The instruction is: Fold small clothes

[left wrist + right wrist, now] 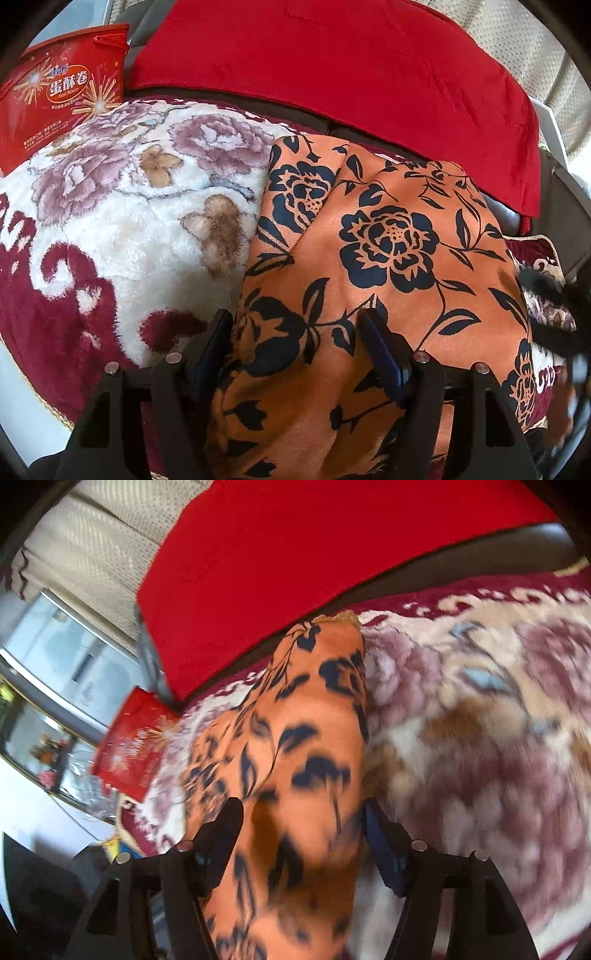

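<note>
- An orange garment point(388, 258) printed with black roses lies folded on a plush floral blanket point(122, 206), cream with mauve blooms and a maroon border.
- The left gripper point(295, 325) hovers low over the garment's near edge, jaws spread apart, the cloth lying between its fingers point(380, 343) but not pinched.
- In the blurred right wrist view, the right gripper point(299, 812) also stands with jaws apart, a ridge of the orange garment point(303, 738) running up between them; no clamping shows.
- A red velvet cushion point(332, 62) lies behind the blanket.
- A red egg-roll bag point(62, 88) stands at the blanket's far left corner.
</note>
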The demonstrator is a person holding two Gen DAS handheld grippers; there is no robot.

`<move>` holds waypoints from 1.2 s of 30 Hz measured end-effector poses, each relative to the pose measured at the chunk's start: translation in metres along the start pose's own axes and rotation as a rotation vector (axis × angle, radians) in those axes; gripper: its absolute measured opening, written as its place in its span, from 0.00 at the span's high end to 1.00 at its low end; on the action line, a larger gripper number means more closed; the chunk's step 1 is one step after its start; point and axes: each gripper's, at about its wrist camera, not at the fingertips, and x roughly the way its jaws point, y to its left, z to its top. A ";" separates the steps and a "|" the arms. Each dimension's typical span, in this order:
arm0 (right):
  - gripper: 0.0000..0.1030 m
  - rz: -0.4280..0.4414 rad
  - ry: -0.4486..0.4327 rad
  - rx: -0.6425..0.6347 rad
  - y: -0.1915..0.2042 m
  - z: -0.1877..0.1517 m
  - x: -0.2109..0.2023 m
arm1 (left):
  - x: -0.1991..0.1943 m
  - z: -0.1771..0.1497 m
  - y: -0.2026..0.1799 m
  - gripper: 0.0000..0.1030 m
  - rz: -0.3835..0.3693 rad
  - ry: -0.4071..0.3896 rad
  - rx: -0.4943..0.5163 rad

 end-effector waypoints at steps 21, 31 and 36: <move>0.39 -0.010 0.081 -0.033 -0.006 -0.068 -0.017 | -0.023 -0.048 0.079 0.68 -0.311 0.105 -0.328; 0.34 0.027 0.094 -0.008 -0.015 -0.067 -0.019 | -0.051 -0.042 0.089 0.46 -0.361 0.065 -0.426; 0.33 0.034 0.096 -0.010 -0.012 -0.069 -0.018 | -0.039 -0.049 0.098 0.90 -0.351 0.069 -0.482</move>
